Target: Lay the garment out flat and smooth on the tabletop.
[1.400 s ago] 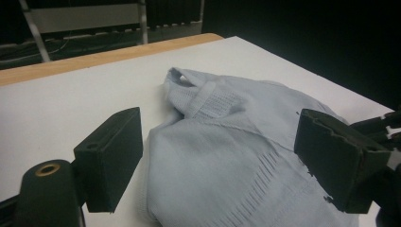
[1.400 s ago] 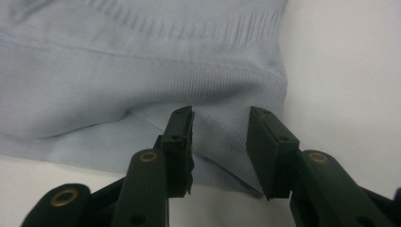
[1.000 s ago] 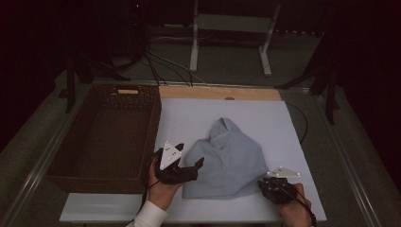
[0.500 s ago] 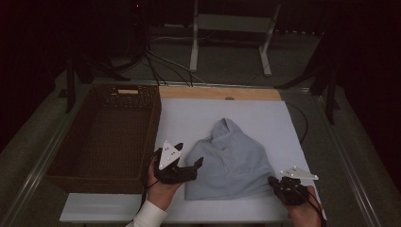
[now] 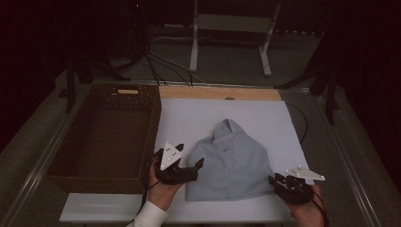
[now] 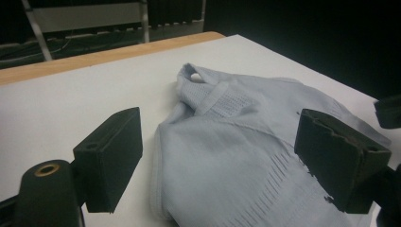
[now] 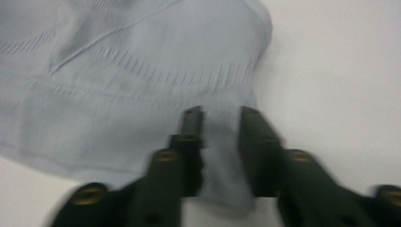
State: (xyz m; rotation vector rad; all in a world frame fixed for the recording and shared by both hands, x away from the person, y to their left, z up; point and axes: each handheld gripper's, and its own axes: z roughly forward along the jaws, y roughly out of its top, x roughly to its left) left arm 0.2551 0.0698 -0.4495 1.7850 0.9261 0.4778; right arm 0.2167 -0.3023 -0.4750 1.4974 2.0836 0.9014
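Both hand-held grippers sit at the near edge of the tabletop [image 5: 189, 113], one on each side of a pale blue garment [image 5: 234, 161]. On the left, the hand-held gripper [image 5: 185, 172] rests in the person's hand with its jaws spread wide and empty, pointing at the garment's left edge just beside it. On the right, the other hand-held gripper [image 7: 221, 142] has just been opening its jaws; they now stand a little apart, with the garment's near right corner lying between them and the pads not pinching it. Folded roughly, the garment lies flat on the white sheet near the middle of the near edge, its collar end toward the far edge. Along the left edge stands a brown wicker basket [image 5: 142, 97]
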